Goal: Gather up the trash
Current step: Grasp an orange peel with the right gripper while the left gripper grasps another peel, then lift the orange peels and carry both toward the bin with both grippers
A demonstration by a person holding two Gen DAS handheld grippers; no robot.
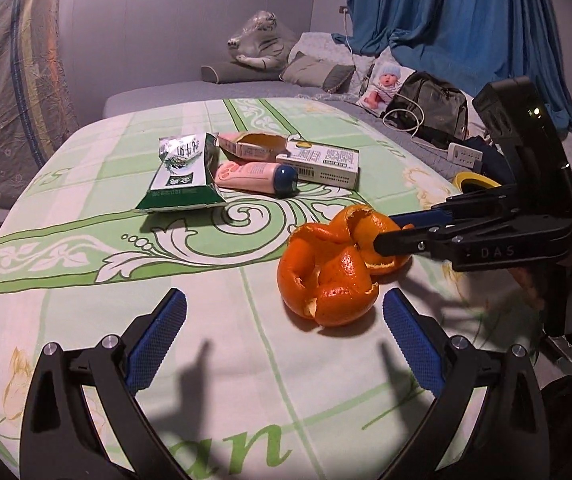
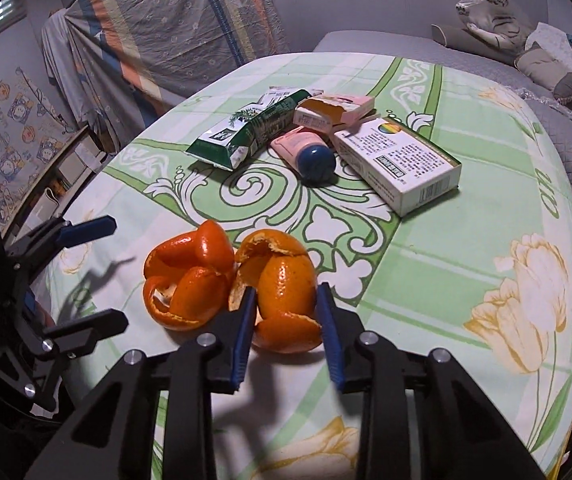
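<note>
At six o'clock on the table (image 2: 425,280), the right gripper (image 2: 286,336) clamps curled orange peel (image 2: 282,280); brittle peel may tear or slip. The left gripper (image 1: 284,344) gapes empty.

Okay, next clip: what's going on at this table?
A person is clearing trash off a table with two handheld tools. The right tool has closed on one orange peel. The left tool hangs open near the other peel, touching nothing. A green packet, a pink tube and two small boxes lie untouched further back.
</note>
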